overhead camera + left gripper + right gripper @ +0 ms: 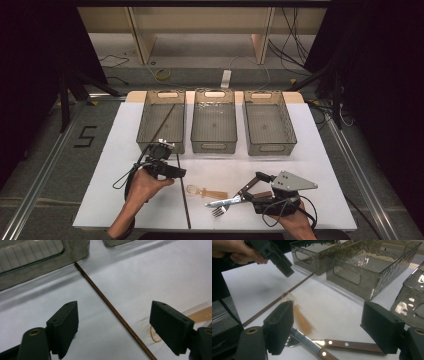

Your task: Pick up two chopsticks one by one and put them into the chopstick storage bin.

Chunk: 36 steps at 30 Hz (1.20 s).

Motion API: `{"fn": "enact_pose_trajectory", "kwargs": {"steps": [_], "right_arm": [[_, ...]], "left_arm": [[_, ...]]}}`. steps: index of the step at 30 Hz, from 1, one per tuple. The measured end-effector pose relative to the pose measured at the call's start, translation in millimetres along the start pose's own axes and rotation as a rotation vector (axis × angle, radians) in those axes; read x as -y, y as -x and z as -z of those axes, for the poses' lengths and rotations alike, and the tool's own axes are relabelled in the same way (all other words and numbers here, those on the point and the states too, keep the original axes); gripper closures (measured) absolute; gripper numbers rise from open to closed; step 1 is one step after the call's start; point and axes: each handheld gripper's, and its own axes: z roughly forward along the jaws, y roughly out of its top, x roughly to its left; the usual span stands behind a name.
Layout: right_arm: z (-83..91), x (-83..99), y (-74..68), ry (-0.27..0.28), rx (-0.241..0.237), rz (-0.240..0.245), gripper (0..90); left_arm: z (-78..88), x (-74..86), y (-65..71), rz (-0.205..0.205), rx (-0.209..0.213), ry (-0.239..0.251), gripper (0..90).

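Observation:
A thin brown chopstick (pixel 183 192) lies on the white table (pixel 115 165), running from the left bin toward the front edge. My left gripper (pixel 172 170) hovers over it, open; in the left gripper view the chopstick (pixel 110 307) passes between the two jaws without touching them. A clear amber spoon (pixel 206 192) lies to its right. Beside the spoon, a fork (pixel 218 211) and a wooden-handled knife (pixel 235 200) lie crossed. My right gripper (pixel 252 189) stands open just over their handles, with the knife handle (pixel 352 345) low between the jaws.
Three clear grey bins stand in a row at the back: left (pixel 161 127), middle (pixel 214 125), right (pixel 269 127). Another chopstick (pixel 164 122) lies slanted in the left bin. The table's front edge is close under both hands.

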Motion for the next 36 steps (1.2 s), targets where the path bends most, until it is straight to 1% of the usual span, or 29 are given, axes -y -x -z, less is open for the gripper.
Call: {"fn": "enact_pose_trajectory", "kwargs": {"steps": [5,8,10,11,14,21,27,32,33,36], "right_arm": [[-0.1,0.0,0.0,-0.001,-0.001,0.000,26.7],[-0.1,0.0,-0.1,-0.001,-0.002,0.000,26.7],[0.0,0.0,-0.1,-0.002,-0.001,0.000,26.7],[0.0,0.0,-0.1,-0.001,-0.002,0.000,26.7],[0.0,0.0,-0.1,-0.001,-0.002,0.000,26.7],[-0.3,0.0,-0.4,-0.006,-0.001,0.000,26.7],[-0.2,-0.2,-0.4,-0.003,-0.001,0.001,26.7],[-0.3,-0.3,-0.9,-0.004,-0.002,0.004,26.7],[-0.3,-0.3,-1.0,-0.005,-0.003,0.004,26.7],[-0.4,-0.3,-1.0,-0.005,-0.005,0.005,26.7]], "left_arm": [[-4.1,1.8,2.1,-0.009,0.005,-0.018,24.6],[-7.7,3.8,3.3,-0.014,0.000,-0.031,25.8],[-9.7,5.2,3.7,-0.025,0.000,-0.049,26.6],[-10.5,5.8,4.3,-0.024,0.002,-0.050,27.1],[-12.8,7.2,7.0,-0.033,0.011,-0.062,29.3],[-19.4,9.5,8.0,-0.047,0.016,-0.094,34.4],[-24.0,10.3,10.7,-0.054,0.014,-0.107,40.3],[-29.1,10.5,10.9,-0.059,-0.003,-0.121,44.0],[-29.5,10.6,10.9,-0.067,-0.004,-0.125,44.4],[-31.3,10.8,12.2,-0.070,-0.008,-0.122,46.2]]}}
